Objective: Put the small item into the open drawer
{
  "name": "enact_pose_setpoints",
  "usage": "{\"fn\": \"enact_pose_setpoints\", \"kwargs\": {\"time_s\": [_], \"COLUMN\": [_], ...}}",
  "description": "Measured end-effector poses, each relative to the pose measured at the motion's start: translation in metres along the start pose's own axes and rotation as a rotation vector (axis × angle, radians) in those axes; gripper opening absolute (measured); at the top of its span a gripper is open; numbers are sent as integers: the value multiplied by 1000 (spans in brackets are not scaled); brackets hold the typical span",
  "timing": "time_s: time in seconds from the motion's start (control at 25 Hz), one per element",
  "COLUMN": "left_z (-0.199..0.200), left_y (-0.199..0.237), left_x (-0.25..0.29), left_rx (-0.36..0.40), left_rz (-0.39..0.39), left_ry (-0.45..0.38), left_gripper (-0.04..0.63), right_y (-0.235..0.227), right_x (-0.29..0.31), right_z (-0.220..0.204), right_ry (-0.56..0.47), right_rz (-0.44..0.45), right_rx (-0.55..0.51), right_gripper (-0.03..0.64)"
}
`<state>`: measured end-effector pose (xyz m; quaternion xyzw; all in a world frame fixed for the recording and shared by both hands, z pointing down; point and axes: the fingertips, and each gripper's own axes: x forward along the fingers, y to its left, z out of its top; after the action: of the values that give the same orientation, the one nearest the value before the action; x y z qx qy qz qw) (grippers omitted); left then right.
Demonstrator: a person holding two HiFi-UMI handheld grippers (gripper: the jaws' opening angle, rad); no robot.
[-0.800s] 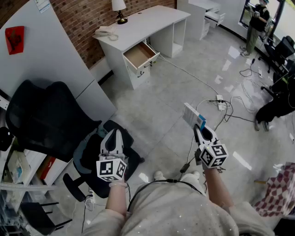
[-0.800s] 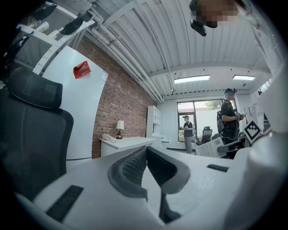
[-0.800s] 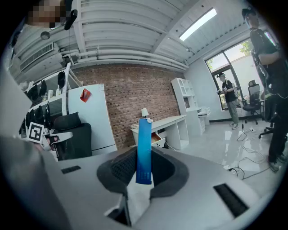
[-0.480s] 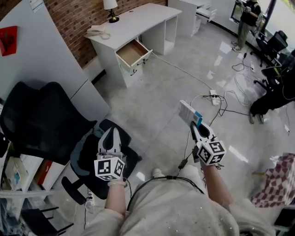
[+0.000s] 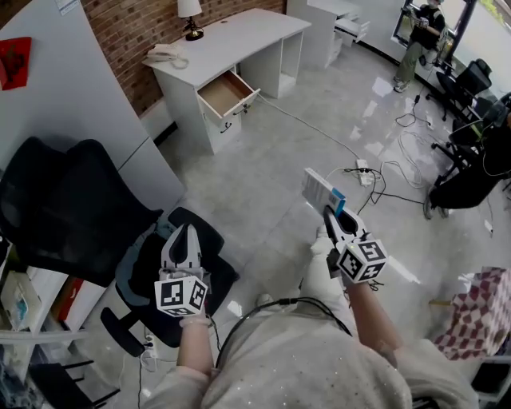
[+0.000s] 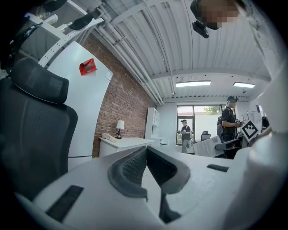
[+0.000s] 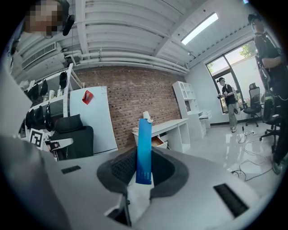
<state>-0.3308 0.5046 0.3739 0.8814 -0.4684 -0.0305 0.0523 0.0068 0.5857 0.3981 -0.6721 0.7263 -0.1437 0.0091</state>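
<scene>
A small flat box with a white face and a blue edge is clamped in my right gripper; in the right gripper view the box stands upright between the dark pads. My left gripper hangs over a black office chair, its jaws closed tip to tip with nothing in them, as the left gripper view confirms. The open drawer juts from the white desk far ahead at the brick wall, wooden bottom bare. The drawer shows just right of the box.
A lamp and a telephone sit on the desk. Cables and a power strip trail over the glossy grey floor at right. A person stands at the far right. More black chairs fill the right edge.
The view has advanced toward the desk; the drawer sits slightly lower and nearer in the head view. Both grippers keep their pose, the box still held in the right.
</scene>
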Motion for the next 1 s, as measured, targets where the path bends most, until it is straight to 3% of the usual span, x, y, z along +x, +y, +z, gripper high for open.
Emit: {"fn": "enact_pose_setpoints", "kwargs": {"time_s": [0.64, 0.84, 1.0], "left_z": [-15, -25, -12], "left_y": [28, 25, 31], "left_x": [70, 121, 172], "left_rx": [13, 14, -3], "left_rz": [55, 44, 80], "left_ry": [70, 91, 59], "left_gripper": [6, 6, 6], "right_y": [-35, -55, -81], "right_x": [116, 156, 197], "right_z": [16, 18, 28], "right_ry": [7, 23, 49], "right_rz": [74, 99, 119], "right_rx": [42, 54, 60], "right_gripper": [77, 77, 77]}}
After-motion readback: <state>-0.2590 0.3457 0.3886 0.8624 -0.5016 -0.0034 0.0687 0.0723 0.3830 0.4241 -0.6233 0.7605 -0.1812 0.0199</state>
